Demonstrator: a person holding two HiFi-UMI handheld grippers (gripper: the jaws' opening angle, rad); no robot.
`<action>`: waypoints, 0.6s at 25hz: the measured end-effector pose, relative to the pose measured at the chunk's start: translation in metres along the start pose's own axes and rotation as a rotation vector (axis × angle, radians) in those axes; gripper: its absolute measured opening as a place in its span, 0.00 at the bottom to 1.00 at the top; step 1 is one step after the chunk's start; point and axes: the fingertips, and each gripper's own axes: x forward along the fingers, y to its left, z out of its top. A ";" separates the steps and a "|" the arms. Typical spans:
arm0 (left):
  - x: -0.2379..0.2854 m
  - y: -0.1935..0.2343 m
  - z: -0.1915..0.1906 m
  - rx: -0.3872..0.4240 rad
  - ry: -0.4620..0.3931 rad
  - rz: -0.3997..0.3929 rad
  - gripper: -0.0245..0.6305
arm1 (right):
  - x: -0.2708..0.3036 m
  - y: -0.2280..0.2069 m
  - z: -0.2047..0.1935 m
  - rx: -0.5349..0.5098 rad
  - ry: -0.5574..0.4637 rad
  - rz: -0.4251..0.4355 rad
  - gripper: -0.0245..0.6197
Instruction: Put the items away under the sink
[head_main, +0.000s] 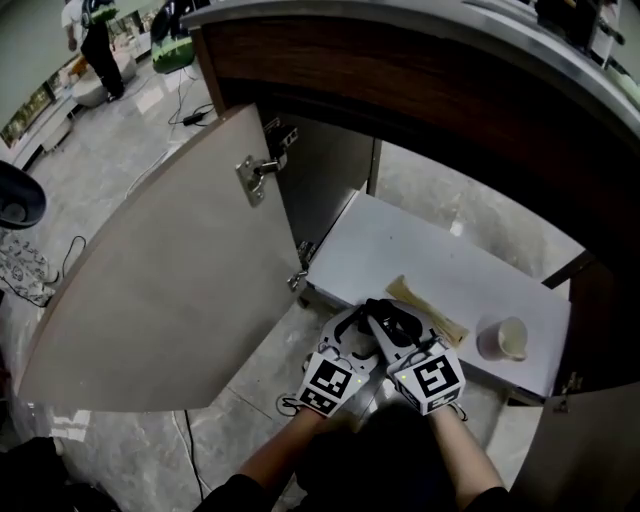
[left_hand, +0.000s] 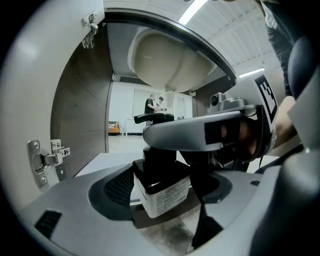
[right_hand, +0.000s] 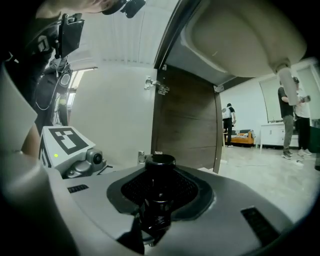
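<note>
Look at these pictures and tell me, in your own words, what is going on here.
A person faces an open cabinet under a sink, with a tool in each hand. The left tool and the right tool both grip one black bottle with a white label, the right one at its neck. The bottle is at the front edge of the white cabinet floor and seems not yet set down. A pale cup and a flat tan piece are already inside.

Your left gripper (head_main: 362, 322) and right gripper (head_main: 398, 325) have pale grey moulded shells with black mesh-textured pads. Each carries a white cube (head_main: 330, 384) printed with black square markers. A small green light (right_hand: 56, 155) glows on the left one, at the lower left of the right gripper view. Your dark sleeves (head_main: 225, 497) show at the head view's bottom edge
</note>
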 end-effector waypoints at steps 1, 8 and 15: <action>0.003 0.003 -0.002 0.001 0.005 0.001 0.56 | 0.003 -0.003 -0.002 -0.002 0.001 0.003 0.20; 0.016 0.022 -0.007 0.015 0.029 0.033 0.56 | 0.021 -0.015 -0.008 0.012 -0.001 0.028 0.20; 0.025 0.034 -0.004 0.020 0.004 0.034 0.56 | 0.031 -0.029 -0.008 0.011 0.013 -0.002 0.20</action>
